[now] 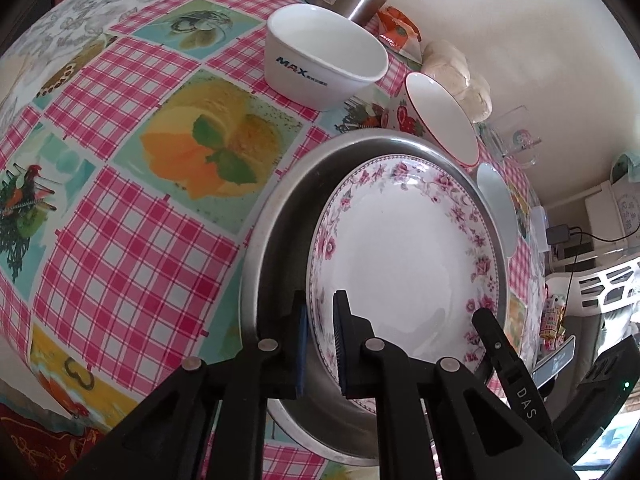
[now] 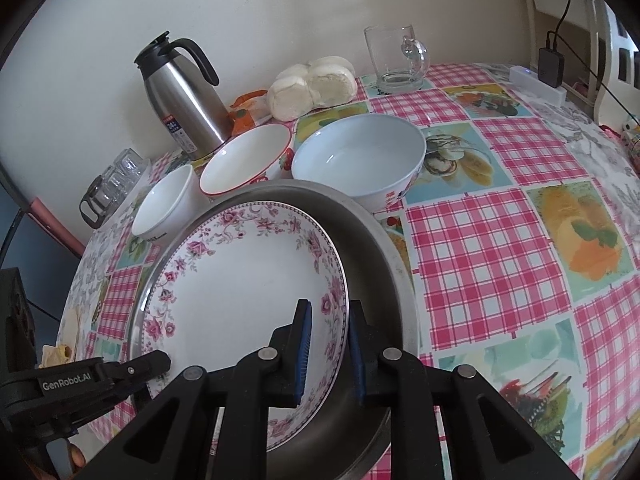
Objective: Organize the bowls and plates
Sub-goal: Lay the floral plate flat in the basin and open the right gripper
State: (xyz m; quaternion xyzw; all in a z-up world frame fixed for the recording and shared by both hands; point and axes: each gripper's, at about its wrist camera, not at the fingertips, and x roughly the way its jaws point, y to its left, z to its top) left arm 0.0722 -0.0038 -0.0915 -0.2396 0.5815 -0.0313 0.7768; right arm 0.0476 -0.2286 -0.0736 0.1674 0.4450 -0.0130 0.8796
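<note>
Floral plate [image 1: 404, 248]: lies inside a shallow steel pan [image 1: 280, 216], off-centre, its rim close to the pan's wall on the side of the bowls
Left gripper [image 1: 320, 340]: jaws narrow, clamped on the plate's near rim, one pad outside, one inside
Right gripper [image 2: 330, 354]: jaws narrow and straddling the opposite rim of the same plate; whether the pads press on it I cannot tell
Steel pan: sits on the pink checked tablecloth [image 2: 480, 240]
Bowls: three stand in a row just beyond the pan: a small white bowl [image 2: 168, 204] printed MAX, a red-rimmed bowl [image 2: 246, 164], and a large pale-blue bowl [image 2: 360, 160]
Behind the bowls: a steel thermos jug [image 2: 180, 92], a bag of white buns [image 2: 312, 84] and a glass mug [image 2: 396, 60], near the wall
</note>
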